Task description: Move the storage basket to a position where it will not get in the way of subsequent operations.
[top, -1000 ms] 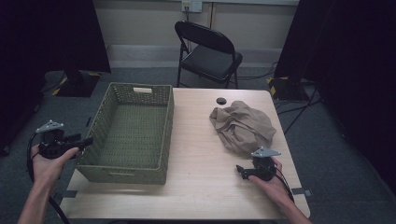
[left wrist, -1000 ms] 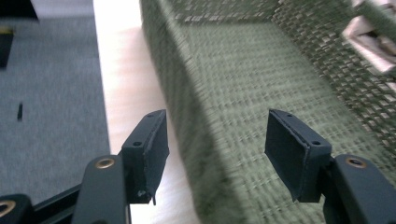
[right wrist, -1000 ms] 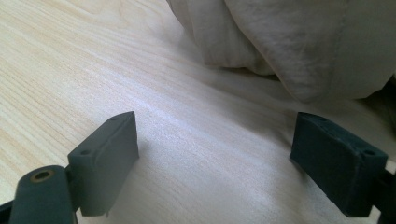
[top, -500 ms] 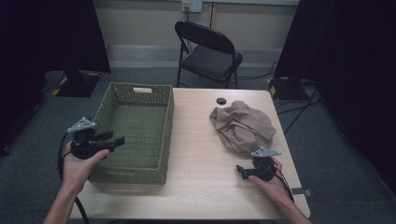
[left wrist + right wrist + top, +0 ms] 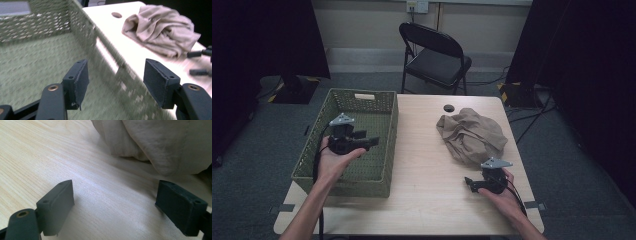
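A crumpled tan cloth (image 5: 472,135) lies on the right half of the wooden table (image 5: 427,200). A green woven basket (image 5: 390,125) stands on the left half. My left gripper (image 5: 373,143) hovers over the inside of the basket and points right toward the cloth (image 5: 162,27). Its jaws have just been opening a little, and nothing is between them (image 5: 116,87). My right gripper (image 5: 469,182) rests low near the table's front right, just in front of the cloth (image 5: 162,142). It is open over bare wood (image 5: 115,205).
The basket wall (image 5: 82,27) rises between my left gripper and the tabletop. A black round grommet (image 5: 448,108) sits near the table's far edge. A black folding chair (image 5: 437,55) stands behind the table. My right gripper's jaws (image 5: 200,62) show at the edge of the left gripper view.
My left hand has moved right, from outside the basket's left wall to above its inside. The right hand, the cloth and the basket have stayed put.
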